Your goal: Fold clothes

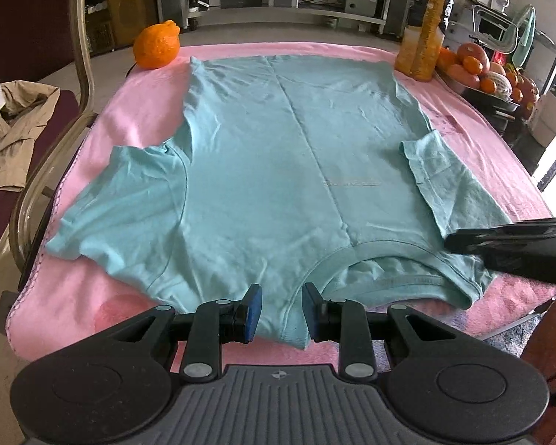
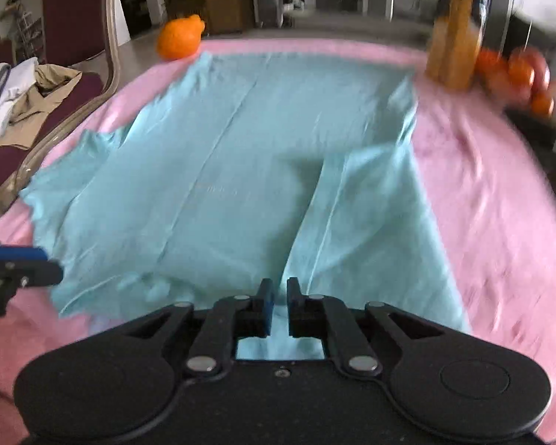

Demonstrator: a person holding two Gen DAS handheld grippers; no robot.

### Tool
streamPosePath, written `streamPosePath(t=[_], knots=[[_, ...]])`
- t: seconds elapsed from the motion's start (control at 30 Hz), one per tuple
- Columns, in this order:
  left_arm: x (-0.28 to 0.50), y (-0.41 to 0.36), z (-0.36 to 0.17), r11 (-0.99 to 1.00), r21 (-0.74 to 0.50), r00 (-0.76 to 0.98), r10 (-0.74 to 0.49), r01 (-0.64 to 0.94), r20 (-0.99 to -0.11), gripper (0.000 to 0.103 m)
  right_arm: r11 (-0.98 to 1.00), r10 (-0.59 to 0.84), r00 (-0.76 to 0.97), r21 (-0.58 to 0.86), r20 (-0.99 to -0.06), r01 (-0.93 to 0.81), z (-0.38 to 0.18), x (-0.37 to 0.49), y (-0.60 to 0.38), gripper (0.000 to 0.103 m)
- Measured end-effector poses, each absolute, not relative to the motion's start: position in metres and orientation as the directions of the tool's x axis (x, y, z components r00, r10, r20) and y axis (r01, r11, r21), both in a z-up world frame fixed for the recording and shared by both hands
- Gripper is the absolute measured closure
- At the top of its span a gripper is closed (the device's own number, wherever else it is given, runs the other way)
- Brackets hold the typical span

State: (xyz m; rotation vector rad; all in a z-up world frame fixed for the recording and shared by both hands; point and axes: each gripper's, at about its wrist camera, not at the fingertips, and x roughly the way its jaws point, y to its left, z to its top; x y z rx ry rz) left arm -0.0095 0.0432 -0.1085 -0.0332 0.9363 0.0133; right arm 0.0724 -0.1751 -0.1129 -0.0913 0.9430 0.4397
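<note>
Teal T-shirt lies flat on pink towel, collar nearest both grippers. Right gripper is clenched on the shirt's right shoulder fabric, likely to carry that side inward. Left gripper straddles the collar edge, jaws parted, pads not pressing.

No text is showing legibly. A faint line of print is lying across the chest of the teal T-shirt, too pale to make out, and the label on the far juice bottle is appearing only as blurred colour.
</note>
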Motion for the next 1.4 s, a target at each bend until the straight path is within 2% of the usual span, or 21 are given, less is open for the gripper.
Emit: streamPosePath(t=[0.07,0.13,0.23,0.3,0.37,0.5,0.63,0.7,0.87,1.0,1.13,1.2,1.33,1.4], knots=[[-0.009,0.043,-0.109,0.999,-0.018,0.590,0.003,-0.029,-0.808,0.075,0.914,0.356,0.499,0.183,-0.790,-0.362,-0.107,0.071,-0.193,0.089],[-0.008,0.040,-0.109,1.000,-0.009,0.587,0.006,-0.022,-0.810,0.075,0.926,0.371,0.544,0.252,-0.752,-0.282,-0.094,0.070,-0.223,0.085],[-0.007,0.035,-0.112,1.000,0.005,0.577,0.010,-0.011,-0.817,0.075,0.945,0.312,0.632,0.301,-0.709,-0.128,-0.085,0.071,-0.267,0.085],[-0.007,0.031,-0.113,1.000,0.018,0.568,0.020,-0.010,-0.823,0.075,0.961,0.223,0.652,0.277,-0.725,-0.021,-0.088,0.077,-0.288,0.086],[-0.008,0.029,-0.114,1.000,0.029,0.560,0.029,-0.009,-0.828,0.075,0.957,0.207,0.645,0.288,-0.735,0.021,-0.096,0.084,-0.298,0.089],[-0.010,0.028,-0.114,0.999,0.051,0.551,0.052,-0.016,-0.833,0.075,0.970,0.210,0.620,0.241,-0.756,-0.035,-0.114,0.095,-0.283,0.089],[-0.011,0.033,-0.117,0.998,0.054,0.538,0.065,-0.036,-0.840,0.075,0.988,0.142,0.588,0.077,-0.796,-0.135,-0.132,0.085,-0.261,0.091],[-0.009,0.035,-0.118,0.998,0.050,0.533,0.065,-0.042,-0.844,0.075,0.992,0.107,0.563,0.047,-0.819,-0.120,-0.128,0.079,-0.261,0.091],[-0.010,0.044,-0.116,0.997,0.058,0.547,0.078,-0.054,-0.833,0.075,0.995,0.102,0.559,0.083,-0.823,-0.059,-0.116,0.073,-0.271,0.090],[0.001,0.054,-0.114,0.993,0.068,0.552,0.113,-0.102,-0.826,0.075,0.971,0.232,0.577,0.221,-0.783,-0.091,-0.100,0.078,-0.260,0.090],[0.016,0.043,-0.128,0.988,0.138,0.555,0.151,-0.065,-0.818,0.075,0.942,0.333,0.528,0.295,-0.781,-0.159,-0.104,0.100,-0.228,0.090],[0.020,0.038,-0.140,0.985,0.165,0.525,0.163,-0.043,-0.835,0.075,0.939,0.344,0.499,0.292,-0.796,-0.182,-0.115,0.108,-0.211,0.090],[0.001,0.037,-0.133,0.984,0.177,0.541,0.141,0.014,-0.829,0.075,0.944,0.320,0.474,0.234,-0.820,-0.233,-0.125,0.092,-0.198,0.089],[-0.006,0.048,-0.130,0.994,0.109,0.531,0.090,0.004,-0.842,0.075,0.945,0.313,0.446,0.227,-0.839,-0.236,-0.124,0.084,-0.200,0.089]])
